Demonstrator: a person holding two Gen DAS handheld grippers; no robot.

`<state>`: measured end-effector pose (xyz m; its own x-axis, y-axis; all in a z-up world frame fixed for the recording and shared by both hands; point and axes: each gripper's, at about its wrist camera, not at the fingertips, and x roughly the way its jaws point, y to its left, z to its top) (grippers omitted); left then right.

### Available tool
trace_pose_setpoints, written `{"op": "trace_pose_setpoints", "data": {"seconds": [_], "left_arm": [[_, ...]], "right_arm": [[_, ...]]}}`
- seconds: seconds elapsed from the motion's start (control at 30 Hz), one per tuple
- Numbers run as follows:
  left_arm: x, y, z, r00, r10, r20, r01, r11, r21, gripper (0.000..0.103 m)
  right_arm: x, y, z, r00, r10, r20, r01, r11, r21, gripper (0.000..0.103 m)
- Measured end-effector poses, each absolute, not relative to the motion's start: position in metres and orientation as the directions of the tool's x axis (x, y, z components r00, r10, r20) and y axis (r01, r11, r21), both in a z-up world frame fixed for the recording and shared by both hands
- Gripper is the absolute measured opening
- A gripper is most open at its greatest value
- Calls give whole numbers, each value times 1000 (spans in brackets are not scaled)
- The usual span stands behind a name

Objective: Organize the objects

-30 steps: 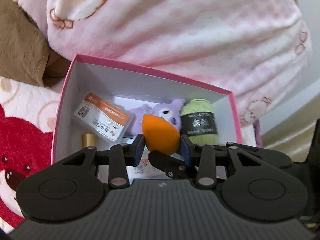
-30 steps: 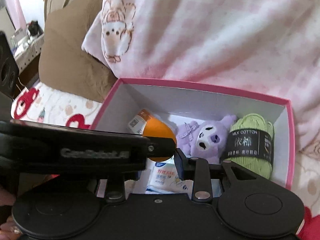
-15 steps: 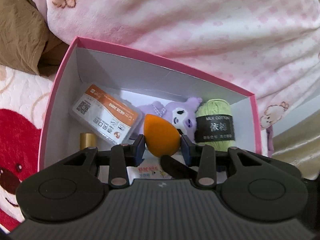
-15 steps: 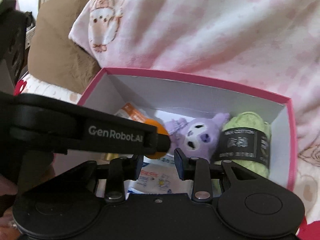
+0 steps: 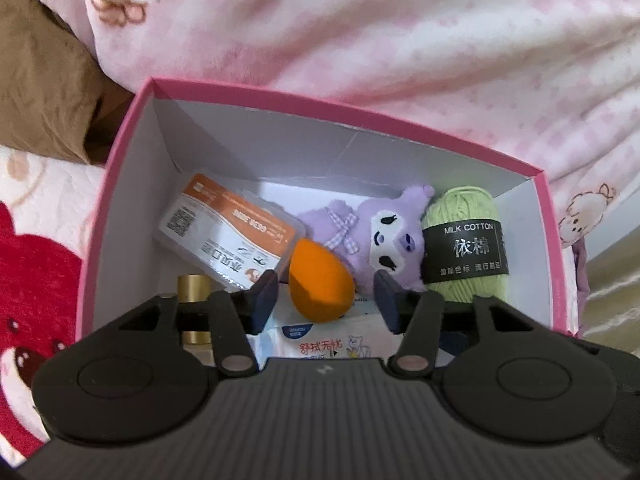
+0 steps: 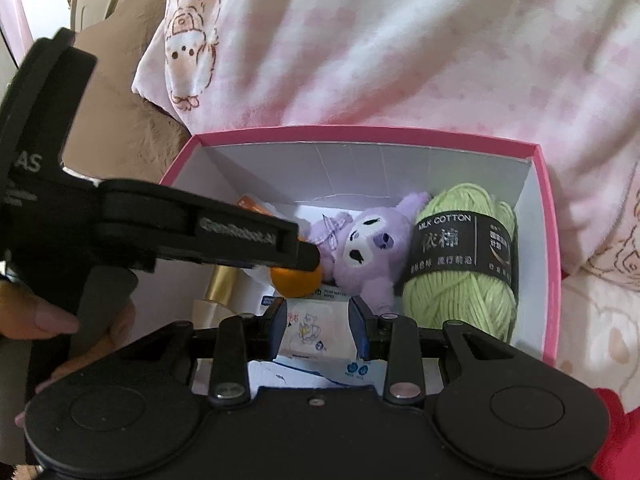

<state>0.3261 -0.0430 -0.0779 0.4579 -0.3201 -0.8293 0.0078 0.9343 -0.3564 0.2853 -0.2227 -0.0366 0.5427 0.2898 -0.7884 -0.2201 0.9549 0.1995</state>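
Note:
A pink box (image 5: 120, 184) with white walls holds an orange-labelled plastic case (image 5: 228, 232), a purple plush (image 5: 376, 236), a green yarn ball (image 5: 464, 248), a gold-capped bottle (image 5: 194, 288) and a wipes pack (image 5: 320, 340). An orange egg-shaped sponge (image 5: 320, 280) lies in the box on the wipes pack. My left gripper (image 5: 326, 300) is open, its jaws apart on either side of the sponge and not touching it. My right gripper (image 6: 318, 322) is open and empty over the wipes pack (image 6: 308, 328), near the box's front. The sponge (image 6: 296, 282) shows under the left gripper's finger.
A pink checked blanket (image 5: 360, 40) rises behind the box. A brown cushion (image 5: 44, 92) lies at the back left. The box (image 6: 548, 240) rests on a red and white bedspread (image 5: 36, 264). A hand holds the left gripper's handle (image 6: 52, 312).
My left gripper has opened and let go of the orange sponge, which now lies in the box. Both grippers have moved lower and closer into the box.

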Motion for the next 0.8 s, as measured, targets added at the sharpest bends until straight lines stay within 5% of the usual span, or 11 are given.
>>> {"op": "trace_pose_setpoints", "data": {"seconds": [0.47,0.8], "left_arm": [[262,-32,19,474,-226,-851,72,973,-219,87],[187,-19,77,564,-208,-799,177,976,-129,91]], "right_arm": [[211,-221,21,596,295,-747,-278,948,153,43],[149,-224,66,639,265,-722,-275,955,108,49]]}}
